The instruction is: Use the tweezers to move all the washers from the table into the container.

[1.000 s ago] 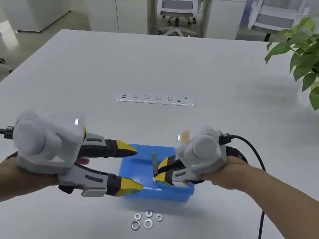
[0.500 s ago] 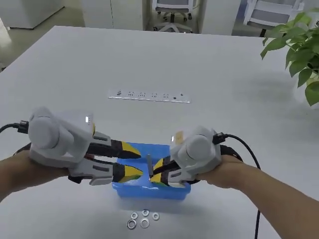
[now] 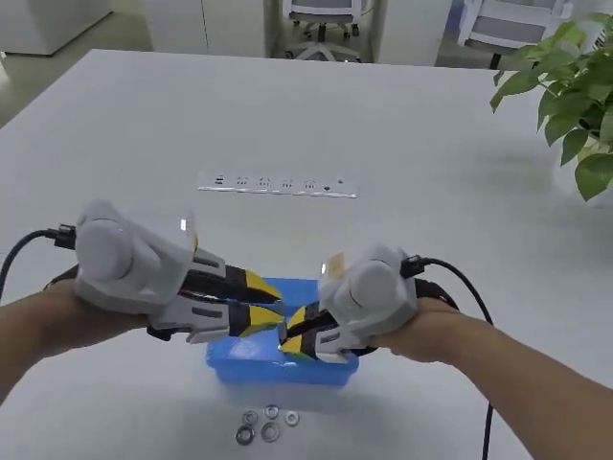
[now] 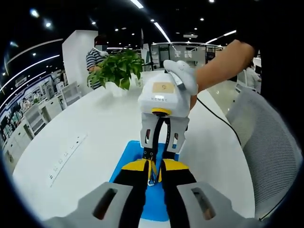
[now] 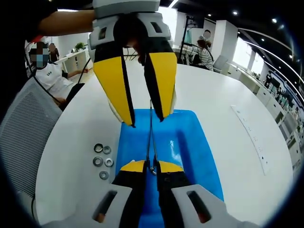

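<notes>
Two grippers. Left gripper (image 3: 273, 309): jaws part-open, straddling one pair of tweezers (image 5: 151, 137), apparently not pinching it. One blue container (image 3: 239, 369) under both grippers, by bench's near edge. Five washers (image 5: 97, 161) clustered on bench just outside container's near wall, apart from gripper tips. Right gripper (image 3: 287, 337): jaws clamped on tweezers' end, over container.
</notes>
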Available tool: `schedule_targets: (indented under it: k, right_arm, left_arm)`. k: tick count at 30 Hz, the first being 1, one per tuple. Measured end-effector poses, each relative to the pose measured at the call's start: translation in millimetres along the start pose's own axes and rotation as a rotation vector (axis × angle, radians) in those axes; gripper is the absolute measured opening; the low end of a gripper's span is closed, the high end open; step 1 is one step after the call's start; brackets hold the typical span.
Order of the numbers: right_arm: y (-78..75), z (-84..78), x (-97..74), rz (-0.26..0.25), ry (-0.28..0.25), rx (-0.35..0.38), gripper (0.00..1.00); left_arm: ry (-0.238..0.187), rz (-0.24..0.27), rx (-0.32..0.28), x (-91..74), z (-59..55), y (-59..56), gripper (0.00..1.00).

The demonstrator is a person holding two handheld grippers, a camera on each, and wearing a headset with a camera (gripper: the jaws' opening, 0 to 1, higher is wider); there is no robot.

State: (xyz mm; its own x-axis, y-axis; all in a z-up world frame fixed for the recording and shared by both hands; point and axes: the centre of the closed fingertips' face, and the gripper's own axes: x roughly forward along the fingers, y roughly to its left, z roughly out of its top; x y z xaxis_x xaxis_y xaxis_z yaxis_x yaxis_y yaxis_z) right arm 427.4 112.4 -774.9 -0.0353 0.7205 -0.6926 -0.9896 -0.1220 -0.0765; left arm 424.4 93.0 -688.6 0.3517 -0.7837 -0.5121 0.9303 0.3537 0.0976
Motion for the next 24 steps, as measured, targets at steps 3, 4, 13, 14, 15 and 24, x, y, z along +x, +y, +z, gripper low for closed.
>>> schedule_targets:
  k: [3, 4, 13, 14, 15, 24]
  right_arm:
    - [0.1, -0.2, -0.2, 0.001, 0.001, -0.001, 0.09]
    - [0.3, -0.1, -0.3, 0.002, 0.002, -0.002, 0.09]
    - [0.5, -1.0, -0.8, 0.003, 0.013, -0.032, 0.1]
    - [-0.1, -1.0, -0.8, 0.0, 0.016, -0.037, 0.11]
    - [-1.0, -1.2, -0.8, -0.004, 0.019, -0.044, 0.11]
    - [-7.1, -0.5, -7.6, -0.041, 0.031, -0.068, 0.14]
  left_arm:
    - [0.003, -0.006, 0.005, 2.4, -0.4, -0.7, 0.13]
    - [0.006, -0.009, 0.01, 2.8, -0.7, -1.0, 0.1]
    - [0.005, -0.016, 0.027, 4.5, 0.3, -1.7, 0.06]
    - [0.005, -0.017, 0.028, 4.6, 0.4, -1.8, 0.06]
    - [0.007, -0.018, 0.031, 4.8, 0.5, -2.1, 0.06]
    - [0.009, -0.001, 0.038, 4.1, 5.0, 0.9, 0.06]
